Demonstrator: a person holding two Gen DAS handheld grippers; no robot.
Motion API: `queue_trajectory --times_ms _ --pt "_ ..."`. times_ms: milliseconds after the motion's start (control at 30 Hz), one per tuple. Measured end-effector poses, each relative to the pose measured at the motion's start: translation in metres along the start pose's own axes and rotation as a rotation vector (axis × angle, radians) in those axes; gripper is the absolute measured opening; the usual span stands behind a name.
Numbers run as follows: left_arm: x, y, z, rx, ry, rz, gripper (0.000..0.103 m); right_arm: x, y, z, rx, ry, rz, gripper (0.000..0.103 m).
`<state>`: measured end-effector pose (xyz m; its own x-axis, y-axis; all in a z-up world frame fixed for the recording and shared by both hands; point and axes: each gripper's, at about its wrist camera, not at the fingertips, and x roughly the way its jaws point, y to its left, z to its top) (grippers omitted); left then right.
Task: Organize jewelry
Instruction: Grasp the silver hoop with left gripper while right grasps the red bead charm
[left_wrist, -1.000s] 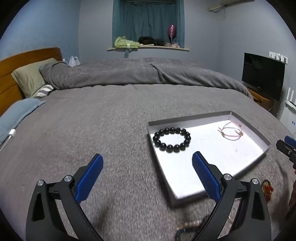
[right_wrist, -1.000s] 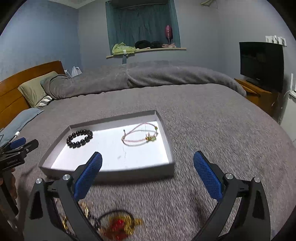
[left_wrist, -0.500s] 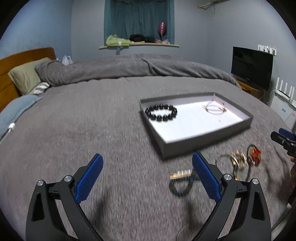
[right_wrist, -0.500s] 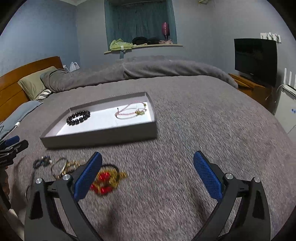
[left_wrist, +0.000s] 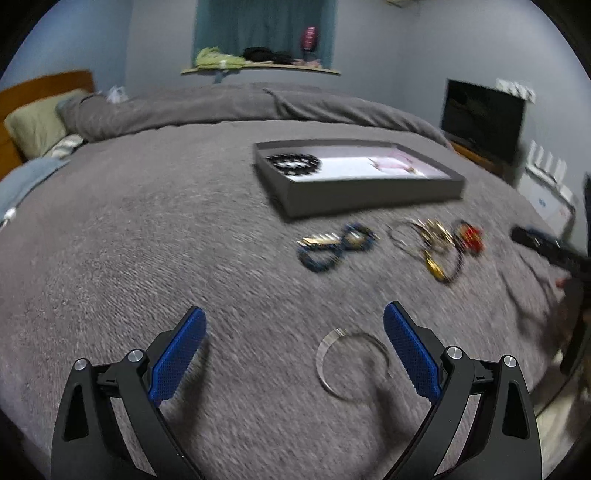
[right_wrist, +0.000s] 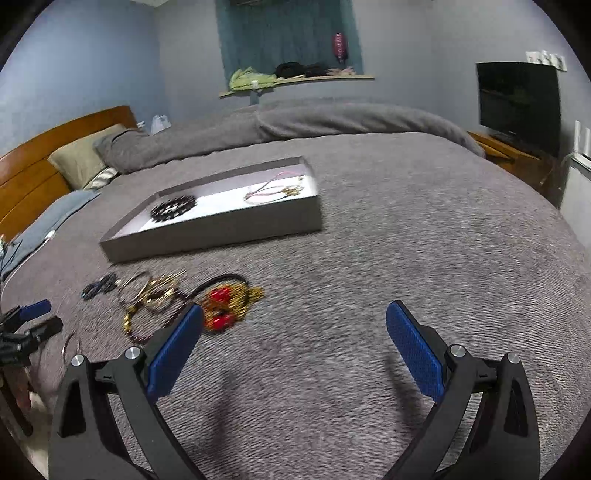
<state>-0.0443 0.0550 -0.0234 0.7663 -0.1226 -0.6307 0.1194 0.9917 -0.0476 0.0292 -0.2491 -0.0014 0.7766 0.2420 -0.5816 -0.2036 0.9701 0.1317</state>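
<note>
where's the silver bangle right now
In the left wrist view the silver bangle lies flat on the grey blanket, just inside the right finger of the open left tongs, nearer than the other loose jewelry.

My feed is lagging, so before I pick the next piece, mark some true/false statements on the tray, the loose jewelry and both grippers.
1. The tray holds a black bead bracelet and a pink cord bracelet. True.
2. The left gripper is shut on the silver bangle. False: it is open, and the bangle lies on the bedspread by its right finger.
3. The red-and-gold piece is inside the tray. False: it lies on the bedspread outside the tray.
4. The right gripper is open and holds nothing. True.
</note>
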Motion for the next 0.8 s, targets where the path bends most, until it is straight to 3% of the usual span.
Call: queue_trajectory --times_ms 300,467,533,633,800 --pt "-0.006 -0.021 -0.021 0.058 0.052 -0.038 0.096 0.009 0.032 -0.004 -0.108 0.017 0.017 0.095" --pt "-0.004 -0.025 -0.023 0.075 0.070 -0.051 0.086 0.019 0.046 -0.003 -0.149 0.043 -0.002 0.067" --pt "-0.001 -0.026 -0.024 0.086 0.091 -0.059 0.073 0.023 0.049 -0.002 -0.160 0.055 -0.004 0.061" --pt "0.001 -0.027 -0.025 0.099 0.098 -0.056 0.069 0.029 0.053 -0.001 -0.176 0.066 -0.008 0.054" --pt "0.003 -0.027 -0.026 0.099 0.104 -0.054 0.059 0.041 0.055 0.001 -0.161 0.117 0.030 0.035"
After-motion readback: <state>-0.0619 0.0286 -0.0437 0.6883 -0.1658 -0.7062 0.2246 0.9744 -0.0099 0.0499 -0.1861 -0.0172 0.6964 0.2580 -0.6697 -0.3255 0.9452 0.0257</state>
